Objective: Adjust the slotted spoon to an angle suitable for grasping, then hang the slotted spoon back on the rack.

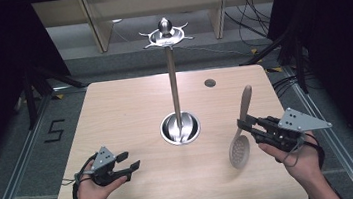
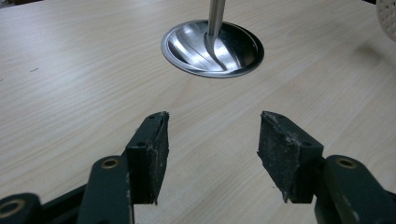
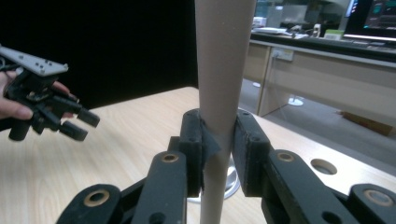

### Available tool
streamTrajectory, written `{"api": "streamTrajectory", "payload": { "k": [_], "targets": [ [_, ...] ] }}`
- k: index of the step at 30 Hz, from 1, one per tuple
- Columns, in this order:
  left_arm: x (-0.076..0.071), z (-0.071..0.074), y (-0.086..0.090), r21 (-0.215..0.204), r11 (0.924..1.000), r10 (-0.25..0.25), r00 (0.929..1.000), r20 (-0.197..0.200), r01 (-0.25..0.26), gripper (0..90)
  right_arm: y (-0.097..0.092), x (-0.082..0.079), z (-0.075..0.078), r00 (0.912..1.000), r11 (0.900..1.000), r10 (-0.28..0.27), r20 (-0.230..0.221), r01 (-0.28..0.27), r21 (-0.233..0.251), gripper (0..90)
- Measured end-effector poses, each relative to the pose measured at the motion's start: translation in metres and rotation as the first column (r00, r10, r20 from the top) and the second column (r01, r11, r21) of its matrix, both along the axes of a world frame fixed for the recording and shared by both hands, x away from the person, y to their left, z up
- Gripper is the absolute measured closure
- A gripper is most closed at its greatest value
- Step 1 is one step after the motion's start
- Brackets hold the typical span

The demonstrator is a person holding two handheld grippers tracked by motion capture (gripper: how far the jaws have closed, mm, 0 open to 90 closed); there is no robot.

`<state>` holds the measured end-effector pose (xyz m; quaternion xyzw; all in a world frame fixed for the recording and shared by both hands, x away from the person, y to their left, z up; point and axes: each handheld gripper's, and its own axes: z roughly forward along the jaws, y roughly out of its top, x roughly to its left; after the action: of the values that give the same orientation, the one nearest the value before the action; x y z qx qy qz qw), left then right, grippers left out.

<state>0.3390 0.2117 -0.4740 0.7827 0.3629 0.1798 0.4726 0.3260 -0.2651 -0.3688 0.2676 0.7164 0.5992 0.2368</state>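
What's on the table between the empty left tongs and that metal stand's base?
Nothing: the left gripper view shows bare wood from the left tongs to the stand's base.

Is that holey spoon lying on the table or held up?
Held up: the right tool clamps the spoon by its handle, bowl hanging above the table.

One legible mark: black digit "5" (image 1: pixel 55 130), taped on grey floor left of desk (image 1: pixel 129 100). Distant monitor (image 3: pixel 377 14) text too small to read.

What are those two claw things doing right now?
Left gripper: open, holding nothing.
Right gripper: closed on the slotted spoon's handle.
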Motion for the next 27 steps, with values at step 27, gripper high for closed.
{"api": "streamTrajectory", "payload": {
  "k": [27],
  "targets": [
    [-0.001, 0.008, -0.003, -0.027, 0.9995, 0.014, 0.9996, 0.025, -0.014, 41.4, 0.027, 0.003, 0.005, 0.9944, 0.9942, -0.103, -0.023, 0.103, -0.032, 75.7]
  ]
}}
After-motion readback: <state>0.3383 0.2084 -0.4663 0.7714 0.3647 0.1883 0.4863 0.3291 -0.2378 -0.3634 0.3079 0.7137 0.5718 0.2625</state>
